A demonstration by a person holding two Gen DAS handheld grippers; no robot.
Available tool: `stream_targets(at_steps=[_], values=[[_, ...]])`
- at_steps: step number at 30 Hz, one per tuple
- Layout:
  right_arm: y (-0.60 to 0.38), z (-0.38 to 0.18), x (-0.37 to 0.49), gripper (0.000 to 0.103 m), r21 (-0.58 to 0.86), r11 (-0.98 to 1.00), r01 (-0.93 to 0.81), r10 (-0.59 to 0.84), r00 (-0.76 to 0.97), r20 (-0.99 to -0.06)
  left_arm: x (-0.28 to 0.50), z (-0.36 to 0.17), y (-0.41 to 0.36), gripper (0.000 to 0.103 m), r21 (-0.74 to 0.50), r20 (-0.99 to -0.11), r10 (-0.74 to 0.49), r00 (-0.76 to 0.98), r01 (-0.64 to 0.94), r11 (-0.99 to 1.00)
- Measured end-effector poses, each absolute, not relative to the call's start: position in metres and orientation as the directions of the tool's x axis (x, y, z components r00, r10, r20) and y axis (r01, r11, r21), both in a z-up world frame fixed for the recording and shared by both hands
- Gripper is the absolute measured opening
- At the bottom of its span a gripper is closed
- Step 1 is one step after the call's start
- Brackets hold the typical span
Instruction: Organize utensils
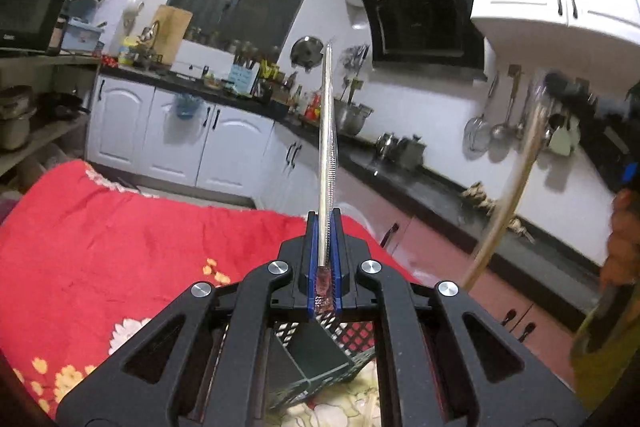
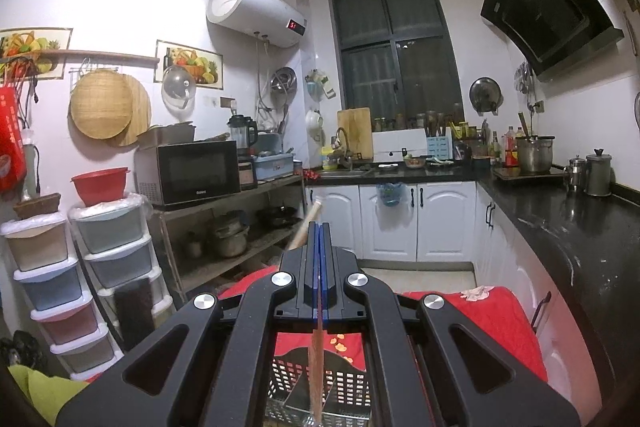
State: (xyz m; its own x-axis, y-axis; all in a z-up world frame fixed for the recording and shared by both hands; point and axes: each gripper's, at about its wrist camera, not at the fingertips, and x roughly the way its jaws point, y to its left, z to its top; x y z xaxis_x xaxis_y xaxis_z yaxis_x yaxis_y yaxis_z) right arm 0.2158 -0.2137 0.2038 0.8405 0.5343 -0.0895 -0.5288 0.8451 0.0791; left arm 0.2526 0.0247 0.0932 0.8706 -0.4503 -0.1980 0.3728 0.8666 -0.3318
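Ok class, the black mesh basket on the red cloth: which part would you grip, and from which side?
Grip the black mesh basket by its top rim, coming down from above: its thin upright walls fit between jaws, and the top is open. Likely free a gripper first: the left gripper holds a metal utensil, the right gripper a wooden utensil.

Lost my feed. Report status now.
Left gripper shut on metal utensil, raised. Right gripper shut on wooden utensil. Basket below, nothing blocking.

Black hand-held gripper (image 1: 325,223), blue pads, silver screws.
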Motion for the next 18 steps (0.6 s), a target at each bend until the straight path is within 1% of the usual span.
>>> stream_targets(at_steps=[4,6,8,11,14,16,18], values=[[-0.21,0.197,0.22,0.001,0.072,0.848,-0.525,0.53,0.843,-0.093,0.26,0.076,0.014,0.003,-0.288,-0.241,-0.441,0.865,0.37,0.883],[-0.21,0.195,0.222,0.001,0.076,0.848,-0.524,0.529,0.843,-0.1,0.257,0.069,0.016,0.003,-0.294,-0.27,-0.447,0.853,0.369,0.882],[-0.21,0.19,0.224,0.001,0.08,0.847,-0.525,0.532,0.84,-0.109,0.247,0.067,0.021,0.003,-0.28,-0.282,-0.452,0.846,0.378,0.883],[-0.209,0.184,0.227,0.001,0.08,0.85,-0.521,0.527,0.843,-0.112,0.232,0.072,0.029,0.003,-0.261,-0.332,-0.456,0.826,0.385,0.885],[-0.21,0.177,0.233,0.001,0.097,0.855,-0.51,0.518,0.847,-0.115,0.211,0.078,0.036,0.003,-0.198,-0.44,-0.423,0.792,0.374,0.906],[-0.212,0.173,0.237,0.001,0.104,0.859,-0.502,0.512,0.851,-0.116,0.198,0.08,0.044,0.003,-0.194,-0.522,-0.414,0.746,0.37,0.909],[-0.214,0.169,0.241,0.001,0.117,0.859,-0.498,0.51,0.852,-0.12,0.181,0.082,0.055,0.003,-0.2,-0.569,-0.427,0.703,0.386,0.901]])
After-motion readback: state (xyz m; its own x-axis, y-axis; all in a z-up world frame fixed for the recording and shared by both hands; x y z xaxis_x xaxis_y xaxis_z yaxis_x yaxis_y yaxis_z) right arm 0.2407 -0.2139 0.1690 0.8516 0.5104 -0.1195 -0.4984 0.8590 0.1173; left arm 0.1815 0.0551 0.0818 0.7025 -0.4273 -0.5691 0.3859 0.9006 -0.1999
